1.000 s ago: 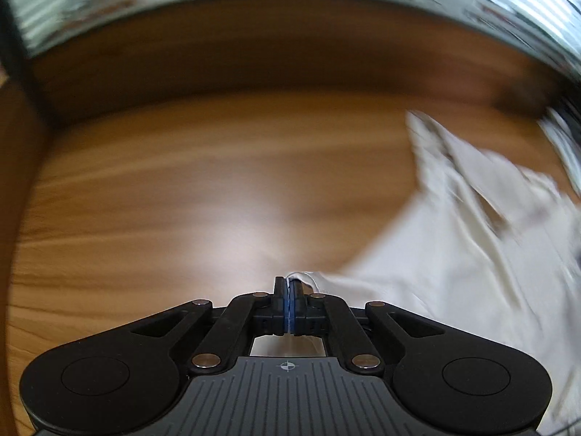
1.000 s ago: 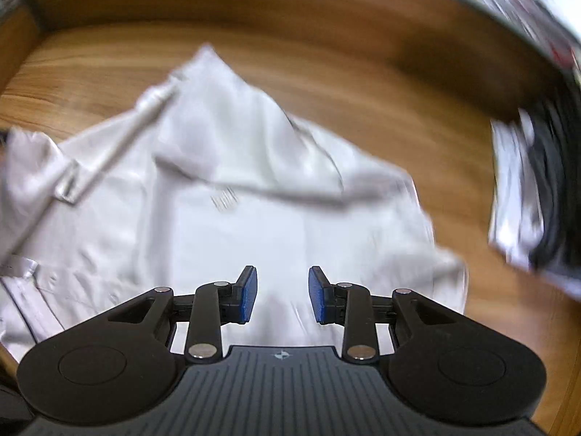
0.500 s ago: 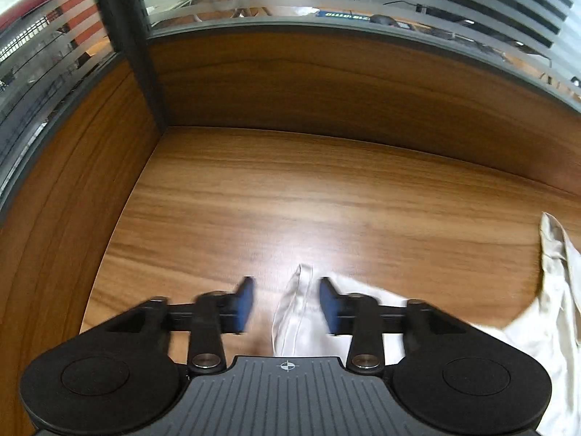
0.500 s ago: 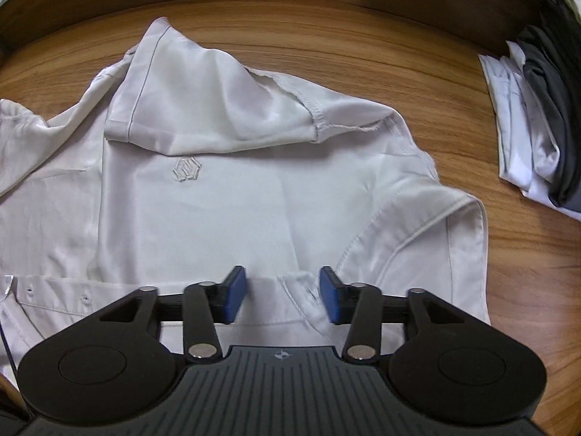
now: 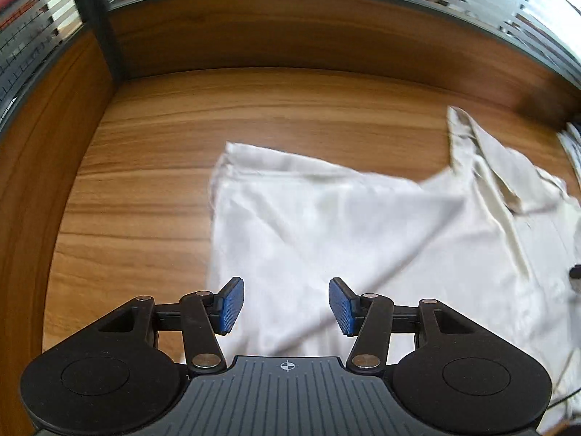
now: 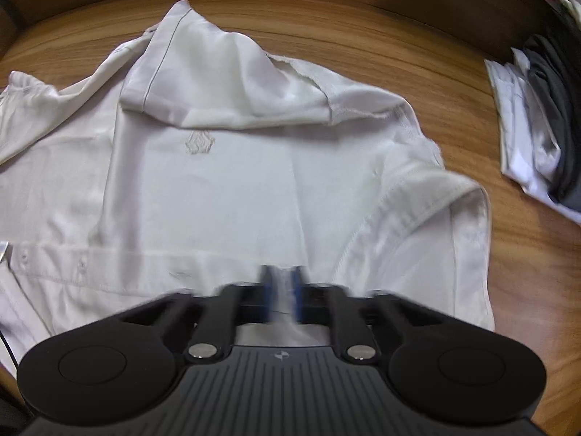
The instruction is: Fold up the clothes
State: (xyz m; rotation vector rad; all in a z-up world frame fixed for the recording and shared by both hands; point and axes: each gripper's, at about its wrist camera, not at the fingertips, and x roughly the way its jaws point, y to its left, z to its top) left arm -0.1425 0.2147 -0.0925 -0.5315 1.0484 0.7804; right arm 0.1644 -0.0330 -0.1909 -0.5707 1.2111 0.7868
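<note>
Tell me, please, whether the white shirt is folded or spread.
Mostly spread: the shirt lies open on the table, only one sleeve folded across it.

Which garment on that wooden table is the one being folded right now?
On the wooden table, look at the middle: the white shirt lies spread flat, with a small embroidered emblem below its folded-over sleeve. Unlike the stacked clothes at the right edge, it is unfolded and all white.

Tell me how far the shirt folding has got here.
Early. One sleeve is already folded in over the white shirt. The right hand-held gripper has pinched the near edge; the left hand-held gripper is opening, gripping nothing. The remaining folds are undone, and a folded pile waits alongside.
</note>
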